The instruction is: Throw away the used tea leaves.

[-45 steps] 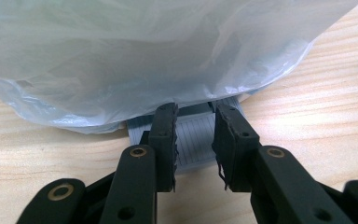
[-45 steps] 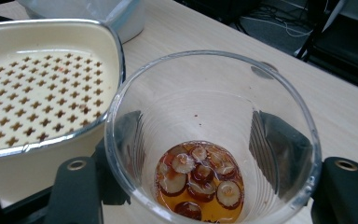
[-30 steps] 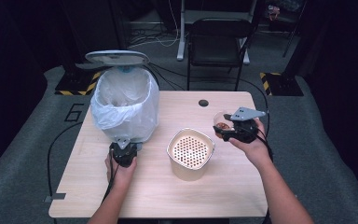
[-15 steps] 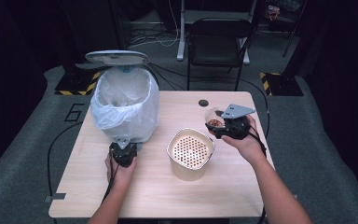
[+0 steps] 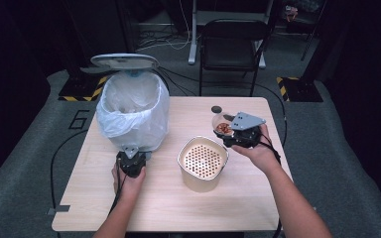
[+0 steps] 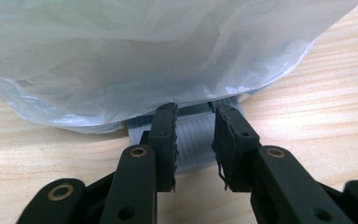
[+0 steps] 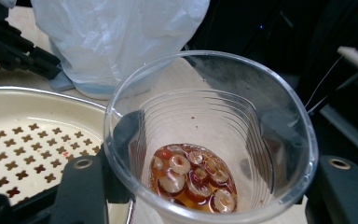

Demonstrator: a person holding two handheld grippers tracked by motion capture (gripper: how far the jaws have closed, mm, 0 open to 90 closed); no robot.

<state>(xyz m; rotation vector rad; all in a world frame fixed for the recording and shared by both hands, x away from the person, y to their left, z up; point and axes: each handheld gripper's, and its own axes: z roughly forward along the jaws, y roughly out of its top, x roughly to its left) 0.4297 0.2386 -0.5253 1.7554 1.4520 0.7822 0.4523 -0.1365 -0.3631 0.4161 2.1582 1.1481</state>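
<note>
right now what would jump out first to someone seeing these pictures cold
The clear plastic cup with reddish liquid and round slices at its bottom stands out first, clamped in the right gripper just beyond the cream perforated strainer pot at mid-table. Next comes the grey pedal bin lined with a billowy white plastic bag at the table's left, lid up, with the left gripper shut on its ribbed grey foot pedal.
</note>
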